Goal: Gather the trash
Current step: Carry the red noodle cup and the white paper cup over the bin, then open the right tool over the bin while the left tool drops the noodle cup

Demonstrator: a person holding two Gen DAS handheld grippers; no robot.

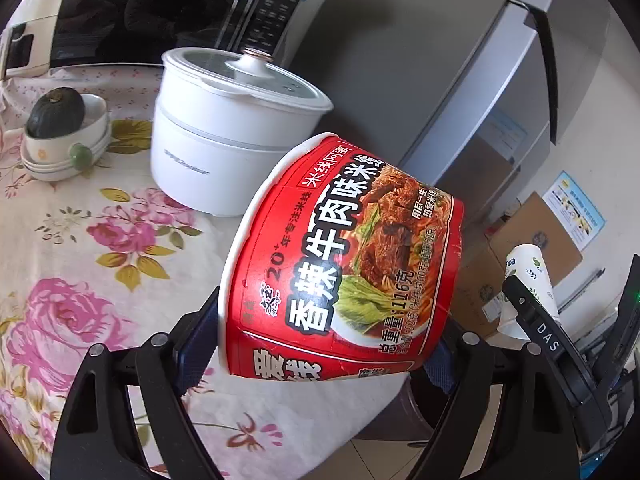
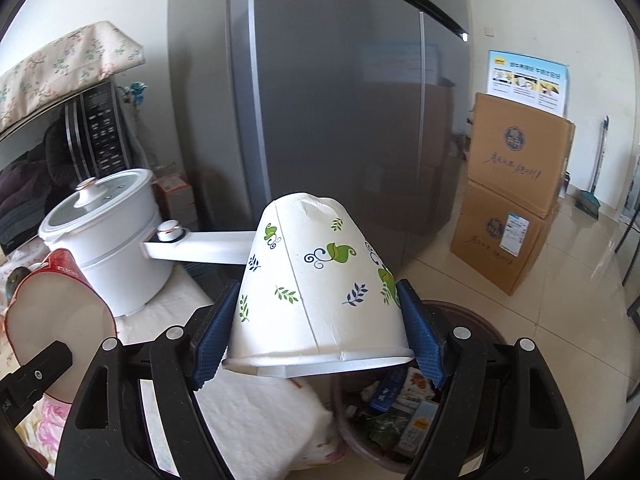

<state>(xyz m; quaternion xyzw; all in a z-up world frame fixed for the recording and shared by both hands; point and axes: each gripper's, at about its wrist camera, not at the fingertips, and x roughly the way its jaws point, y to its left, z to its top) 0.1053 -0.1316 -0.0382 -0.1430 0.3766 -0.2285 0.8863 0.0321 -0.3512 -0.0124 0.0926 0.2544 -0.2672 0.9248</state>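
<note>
My left gripper (image 1: 316, 356) is shut on a red instant noodle bowl (image 1: 344, 256), held tilted on its side above the edge of the flowered table (image 1: 80, 240). My right gripper (image 2: 318, 344) is shut on a white paper cup (image 2: 316, 280) with green leaf prints, turned upside down, its blue pads (image 2: 420, 332) pressing both sides. Below the cup stands a brown trash bin (image 2: 480, 328) with wrappers inside. The red bowl (image 2: 60, 308) shows at the left of the right wrist view, and the paper cup (image 1: 532, 276) at the right of the left wrist view.
A white electric pot (image 1: 228, 120) with a long handle stands on the table by a microwave (image 1: 180, 12). Stacked bowls (image 1: 68, 140) hold a dark squash. A grey fridge (image 2: 340, 100) and cardboard boxes (image 2: 516, 200) stand on the tiled floor.
</note>
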